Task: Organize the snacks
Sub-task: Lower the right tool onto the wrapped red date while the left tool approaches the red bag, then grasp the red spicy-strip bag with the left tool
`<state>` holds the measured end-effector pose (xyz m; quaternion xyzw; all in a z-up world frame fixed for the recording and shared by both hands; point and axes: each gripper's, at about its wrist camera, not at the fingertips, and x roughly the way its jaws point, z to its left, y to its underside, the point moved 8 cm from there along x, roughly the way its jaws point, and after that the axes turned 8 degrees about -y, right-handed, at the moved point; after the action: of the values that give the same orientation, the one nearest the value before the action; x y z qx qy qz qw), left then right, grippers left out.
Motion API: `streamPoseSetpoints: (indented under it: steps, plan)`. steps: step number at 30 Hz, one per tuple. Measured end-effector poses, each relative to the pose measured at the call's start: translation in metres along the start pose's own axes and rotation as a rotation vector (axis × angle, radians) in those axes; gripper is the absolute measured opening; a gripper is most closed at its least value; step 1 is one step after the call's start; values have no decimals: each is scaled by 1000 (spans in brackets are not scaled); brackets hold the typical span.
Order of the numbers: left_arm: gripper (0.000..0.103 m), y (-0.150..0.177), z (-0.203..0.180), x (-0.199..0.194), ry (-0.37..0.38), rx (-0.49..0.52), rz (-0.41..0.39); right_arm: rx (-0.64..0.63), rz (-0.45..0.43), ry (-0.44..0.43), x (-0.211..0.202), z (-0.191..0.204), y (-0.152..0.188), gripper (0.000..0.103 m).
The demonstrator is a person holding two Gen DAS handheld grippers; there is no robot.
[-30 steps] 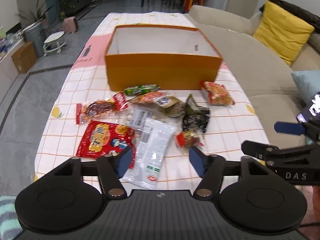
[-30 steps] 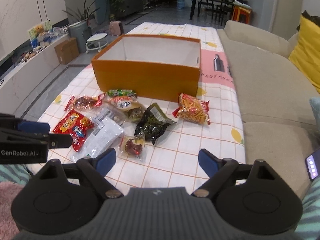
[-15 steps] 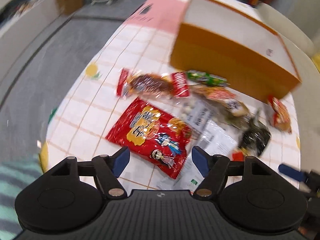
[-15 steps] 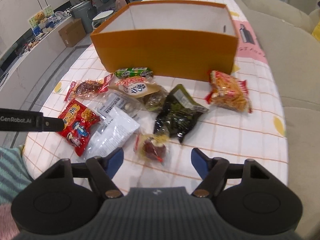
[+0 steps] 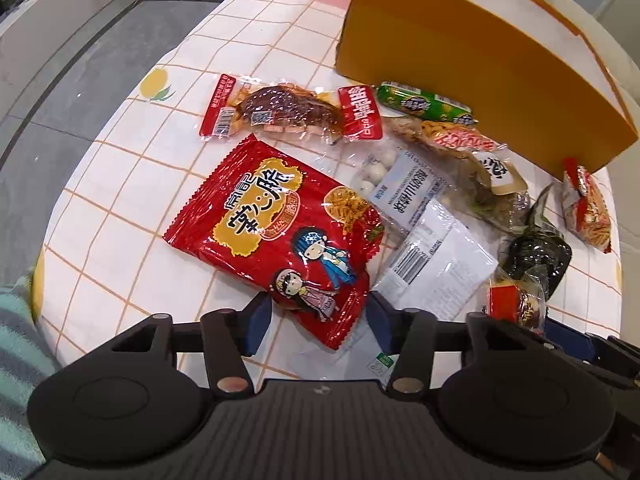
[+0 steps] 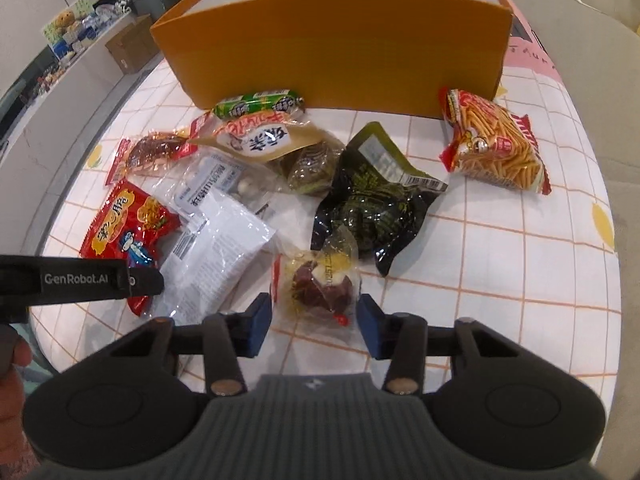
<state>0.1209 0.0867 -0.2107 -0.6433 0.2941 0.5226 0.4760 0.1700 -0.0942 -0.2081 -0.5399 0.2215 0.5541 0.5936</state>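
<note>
Several snack packs lie on the checked tablecloth [image 5: 120, 184] in front of an orange box [image 5: 472, 64], which also shows in the right wrist view [image 6: 340, 44]. My left gripper [image 5: 316, 322] is open, its fingers straddling the near end of a red noodle-snack bag [image 5: 276, 224]. My right gripper [image 6: 316, 326] is open, its fingers on either side of a small clear pack with a dark red snack [image 6: 320, 280]. Neither is closed on its pack.
Other packs: a meat pack [image 5: 288, 114], a green sausage [image 6: 256, 106], a white pack [image 6: 216, 248], a dark green pouch [image 6: 376, 204], a fries bag [image 6: 496, 144]. The table edge and floor lie to the left; a sofa lies to the right.
Both grippers have dropped and moved forward to the snacks. The left swung over the red bag; the right closed in on the small clear pack. Both jaws narrowed a little.
</note>
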Motion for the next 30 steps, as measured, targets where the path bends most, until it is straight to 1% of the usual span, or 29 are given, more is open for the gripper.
streamPoseSetpoints:
  steps: [2, 3, 4, 6, 7, 9, 10, 13, 15, 17, 18, 19, 21, 23, 25, 27, 30]
  plan:
    - [47, 1, -1, -2, 3, 24, -8, -4, 0, 1, -1, -2, 0, 44]
    - [29, 2, -1, -4, 3, 45, -10, -3, 2, -1, -2, -3, 0, 43]
    - [24, 3, -1, -5, 8, 62, -4, 0, 4, -4, -3, -4, 1, 43]
    - [21, 7, -3, -8, 41, 101, 16, 5, 9, -3, -6, -8, 4, 43]
    - [10, 10, -6, -9, 51, 124, 24, 5, 11, 4, -7, -10, 6, 43]
    - [6, 18, -12, -13, 72, 176, 38, 1, 13, 20, -11, -13, 9, 43]
    - [2, 22, -16, -15, 89, 207, 44, -1, 14, 27, -12, -15, 10, 43]
    - [0, 34, -29, -23, 144, 285, 54, 0, 19, 43, -17, -20, 15, 43]
    - [1, 37, -33, -26, 142, 300, 49, 3, 20, 51, -19, -24, 18, 43]
    - [13, 33, -29, -25, 97, 274, 37, 7, 21, 58, -22, -28, 20, 43]
    - [32, 31, -26, -25, 75, 248, 36, 8, 20, 62, -22, -29, 21, 43]
    - [54, 28, -22, -25, 64, 206, 39, 9, 20, 66, -23, -30, 21, 43]
    - [73, 24, -13, -24, 60, 115, 37, 10, 18, 72, -24, -31, 21, 44]
    - [74, 18, -6, -24, 61, 50, 33, 7, 15, 71, -24, -30, 21, 44]
    - [81, 11, -3, -22, 57, -16, 45, 5, 13, 64, -23, -29, 21, 45]
    - [82, 4, -1, -19, 54, -89, 47, 1, 11, 59, -22, -26, 21, 46]
    - [83, -7, 1, -12, 29, -162, 42, -17, 7, 62, -21, -23, 20, 46]
